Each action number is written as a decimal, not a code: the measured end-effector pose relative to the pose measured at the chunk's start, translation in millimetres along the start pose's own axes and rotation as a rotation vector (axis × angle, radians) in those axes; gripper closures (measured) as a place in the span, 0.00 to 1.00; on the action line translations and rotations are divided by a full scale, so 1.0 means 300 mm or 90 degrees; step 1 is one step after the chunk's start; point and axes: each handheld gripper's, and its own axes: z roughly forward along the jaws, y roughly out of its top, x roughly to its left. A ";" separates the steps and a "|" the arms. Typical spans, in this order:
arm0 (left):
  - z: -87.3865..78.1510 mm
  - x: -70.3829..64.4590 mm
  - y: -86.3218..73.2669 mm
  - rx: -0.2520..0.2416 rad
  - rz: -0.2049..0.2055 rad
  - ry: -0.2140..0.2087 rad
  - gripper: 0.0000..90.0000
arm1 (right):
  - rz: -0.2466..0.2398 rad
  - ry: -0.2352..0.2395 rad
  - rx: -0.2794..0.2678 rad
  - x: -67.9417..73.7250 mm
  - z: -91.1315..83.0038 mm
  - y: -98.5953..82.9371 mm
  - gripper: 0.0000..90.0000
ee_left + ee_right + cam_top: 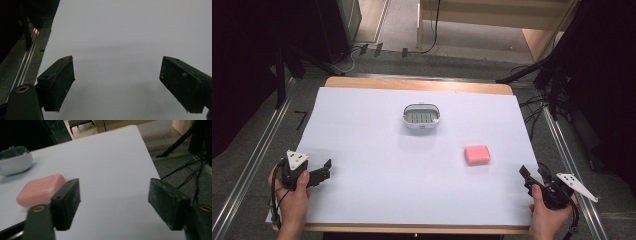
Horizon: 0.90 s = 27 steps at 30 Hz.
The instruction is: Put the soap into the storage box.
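Pink soap point(477, 155) is lying on the surface point(377, 175), near the right gripper point(532, 176). Its fingers point(66, 202) are standing apart, empty. The left gripper point(323, 169) is likewise gaping, well apart from the soap.

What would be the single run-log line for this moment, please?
left gripper: open, holds nothing | right gripper: open, holds nothing | pink soap: on the white sheet, nearest the right gripper | soap dish: apart from the soap

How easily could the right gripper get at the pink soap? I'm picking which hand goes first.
Probably yes: the right gripper is open, and only bare white sheet lies between it and the pink soap.
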 end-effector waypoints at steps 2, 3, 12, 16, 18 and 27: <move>-0.001 -0.002 -0.001 -0.001 0.002 0.001 0.15 | -0.018 0.000 0.005 0.010 0.000 -0.001 0.25; -0.003 -0.001 -0.001 -0.001 0.004 0.000 0.15 | -0.067 0.006 0.027 0.027 0.005 0.000 0.23; -0.001 0.000 -0.001 -0.002 -0.001 -0.001 0.15 | -0.146 0.030 0.100 0.070 0.048 0.020 0.24; -0.001 -0.001 -0.001 -0.002 0.000 -0.001 0.15 | -0.171 0.048 0.137 0.071 0.069 0.028 0.25; -0.001 -0.001 -0.001 -0.002 0.001 -0.002 0.15 | -0.177 0.053 0.149 0.072 0.076 0.028 0.25; -0.001 -0.001 -0.001 -0.002 0.001 -0.001 0.15 | -0.241 0.064 0.198 0.100 0.110 0.040 0.25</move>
